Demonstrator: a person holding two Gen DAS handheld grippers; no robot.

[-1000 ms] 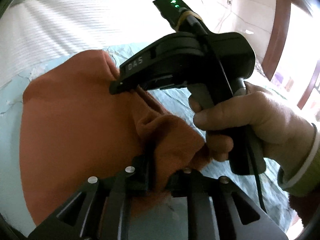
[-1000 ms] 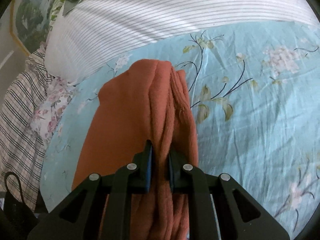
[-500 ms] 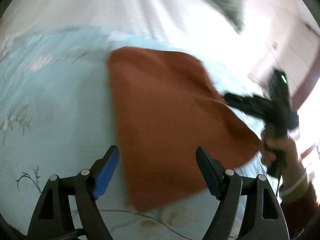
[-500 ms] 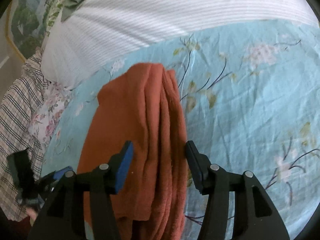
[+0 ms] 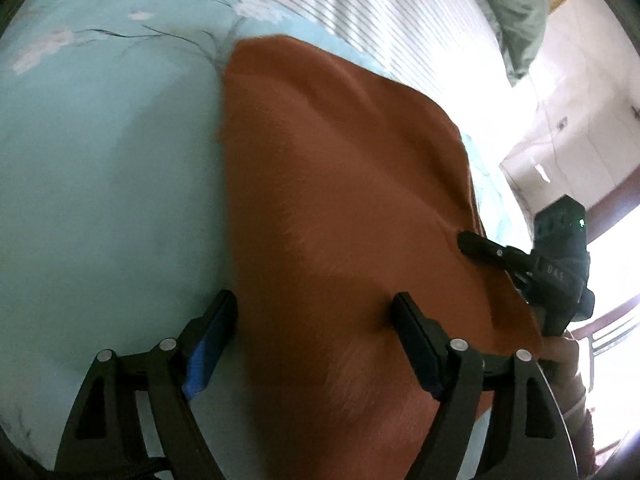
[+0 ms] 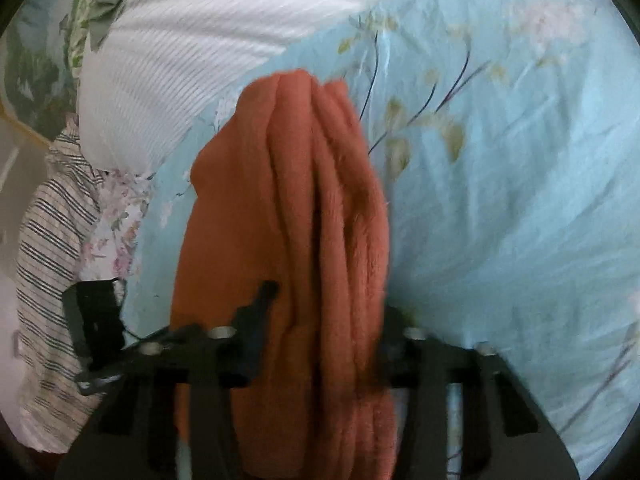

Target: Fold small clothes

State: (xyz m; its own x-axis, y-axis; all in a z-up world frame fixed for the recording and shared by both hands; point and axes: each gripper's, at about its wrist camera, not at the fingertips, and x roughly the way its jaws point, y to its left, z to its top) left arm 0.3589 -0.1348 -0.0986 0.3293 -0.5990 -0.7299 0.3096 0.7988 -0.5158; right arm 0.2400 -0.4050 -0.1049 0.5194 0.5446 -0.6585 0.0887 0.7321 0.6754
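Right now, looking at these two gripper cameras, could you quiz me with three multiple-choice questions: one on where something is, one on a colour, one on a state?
1. What does the rust-orange fleece cloth lie on?
A. a wooden floor
B. a light blue floral bedsheet
C. a metal tray

2. What colour is the pad on the left gripper?
A. blue
B. red
C. yellow

3. How does the right gripper stand?
A. shut on the cloth
B. open, fingers either side of the folds
C. out of view

Key: B, blue flowered sheet surrounds the cloth; A, a blue pad lines the finger; B, a wide gap shows between its fingers.
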